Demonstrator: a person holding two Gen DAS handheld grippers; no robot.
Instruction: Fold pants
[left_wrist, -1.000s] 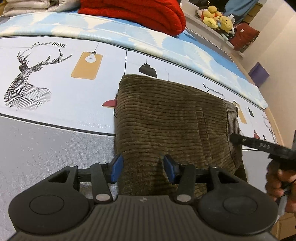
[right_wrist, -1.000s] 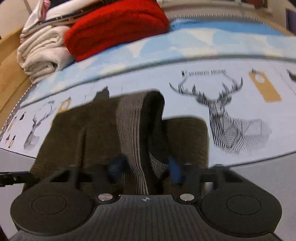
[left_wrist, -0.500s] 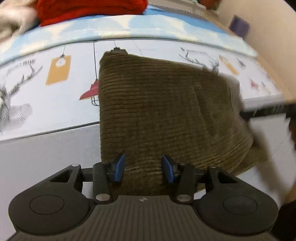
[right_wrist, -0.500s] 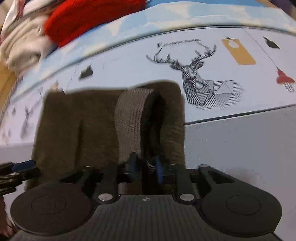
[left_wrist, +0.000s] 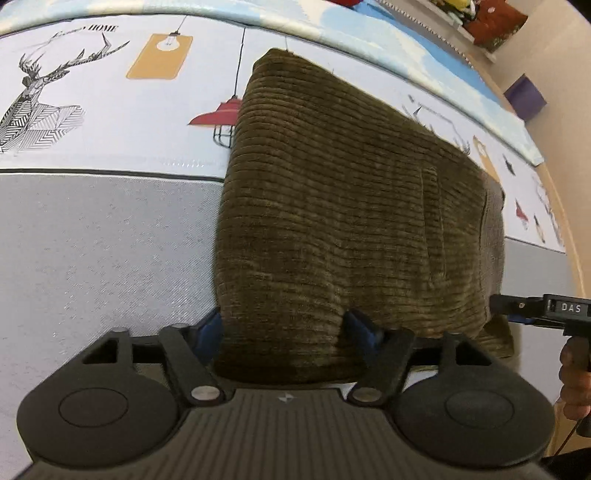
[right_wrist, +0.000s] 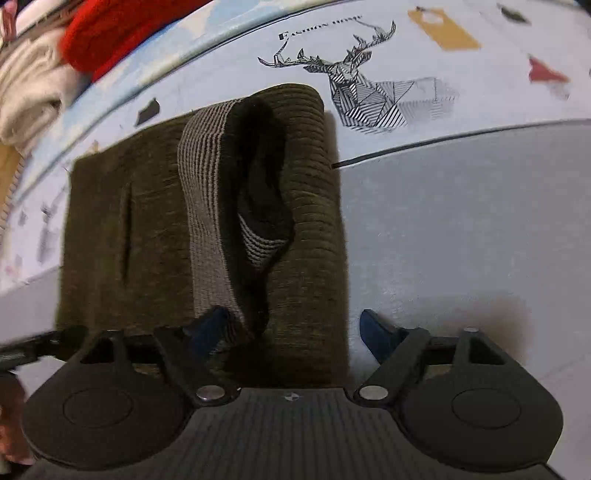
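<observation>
The olive-brown corduroy pants (left_wrist: 351, 221) lie folded in a thick rectangle on the printed bed sheet. My left gripper (left_wrist: 286, 326) is open, its blue-padded jaws spread around the near folded edge. My right gripper (right_wrist: 295, 326) is open at the waistband end of the pants (right_wrist: 155, 229), where the ribbed grey waistband (right_wrist: 207, 206) gapes over a dark opening. The right gripper also shows at the right edge of the left wrist view (left_wrist: 532, 312).
The sheet has a grey band (left_wrist: 103, 240) near me and deer prints (right_wrist: 354, 85) farther off. A red blanket (right_wrist: 110, 37) and cream towels (right_wrist: 26, 92) are stacked at the far side. A purple box (left_wrist: 524, 96) stands beyond the bed.
My right gripper, shut on the waistband half a second ago, has opened. My left gripper has opened wider. Both sit lower and closer to the pants.
</observation>
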